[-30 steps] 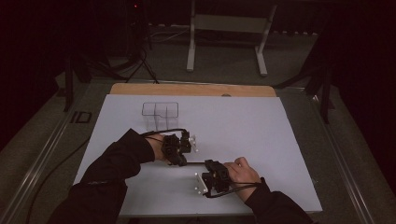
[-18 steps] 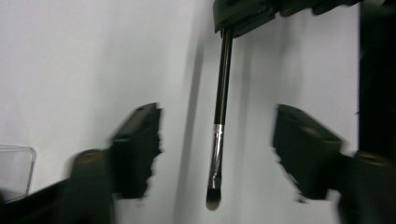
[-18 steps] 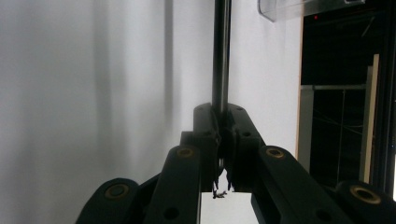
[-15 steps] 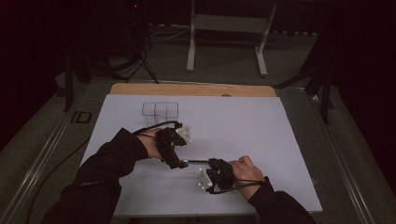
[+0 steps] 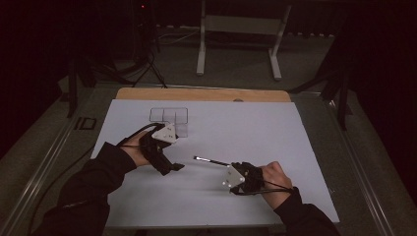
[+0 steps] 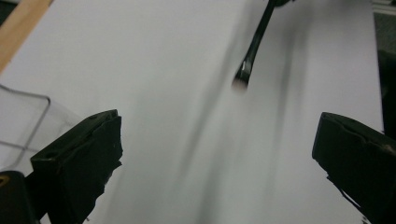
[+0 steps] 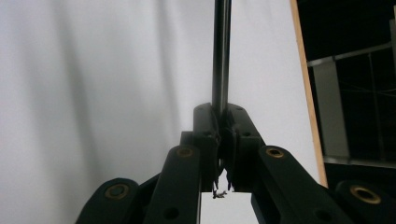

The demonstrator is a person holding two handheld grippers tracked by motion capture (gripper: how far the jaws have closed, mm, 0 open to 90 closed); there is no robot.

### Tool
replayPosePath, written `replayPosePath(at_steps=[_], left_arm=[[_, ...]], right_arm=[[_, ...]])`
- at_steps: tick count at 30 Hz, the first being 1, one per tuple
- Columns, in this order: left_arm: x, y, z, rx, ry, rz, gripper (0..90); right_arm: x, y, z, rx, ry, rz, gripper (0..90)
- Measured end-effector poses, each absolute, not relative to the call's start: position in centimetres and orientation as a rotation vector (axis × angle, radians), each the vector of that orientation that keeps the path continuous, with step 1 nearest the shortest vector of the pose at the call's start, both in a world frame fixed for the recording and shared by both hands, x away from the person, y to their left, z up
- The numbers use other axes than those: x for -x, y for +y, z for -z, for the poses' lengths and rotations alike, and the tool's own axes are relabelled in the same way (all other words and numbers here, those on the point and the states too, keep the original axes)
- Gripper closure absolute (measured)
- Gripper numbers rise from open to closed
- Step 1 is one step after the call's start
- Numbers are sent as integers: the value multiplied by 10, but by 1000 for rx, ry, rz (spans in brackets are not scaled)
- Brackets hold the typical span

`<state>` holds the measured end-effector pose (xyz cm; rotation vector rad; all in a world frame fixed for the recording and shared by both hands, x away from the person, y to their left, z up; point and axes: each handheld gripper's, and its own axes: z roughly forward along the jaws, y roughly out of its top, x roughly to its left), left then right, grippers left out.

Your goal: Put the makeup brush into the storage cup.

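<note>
White table (image 5: 275, 128), right gripper (image 5: 230, 169) clamping brush (image 5: 211, 161)

Left tongs (image 6: 217, 163) gape wide; right tongs (image 7: 223, 135) are clamped tight.

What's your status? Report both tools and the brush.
Left tool open, off the brush. Right tool shut on thin black brush, tip toward left tool. Clear divided tray at far left of white sheet, nothing between.
</note>
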<state>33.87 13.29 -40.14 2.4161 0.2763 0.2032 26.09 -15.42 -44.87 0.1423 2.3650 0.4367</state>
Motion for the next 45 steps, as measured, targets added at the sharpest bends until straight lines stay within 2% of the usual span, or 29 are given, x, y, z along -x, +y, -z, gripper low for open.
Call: replayPosePath(at_steps=[10, 24, 38, 45], left_arm=[[-332, 144, 417, -2305, 346, -204, 30], [-326, 143, 433, -2164, 452, -159, 39], [-318, 132, 439, -2114, 469, -132, 39], [-311, 131, 441, -2075, 483, -133, 43]], right_arm=[[-270, -172, 423, -402, 2419, -838, 844], [-280, -192, 413, -700, 2375, -1204, 845], [-284, -203, 426, -987, 2409, -1438, 844], [-283, -210, 435, -1027, 2389, -1505, 844]])
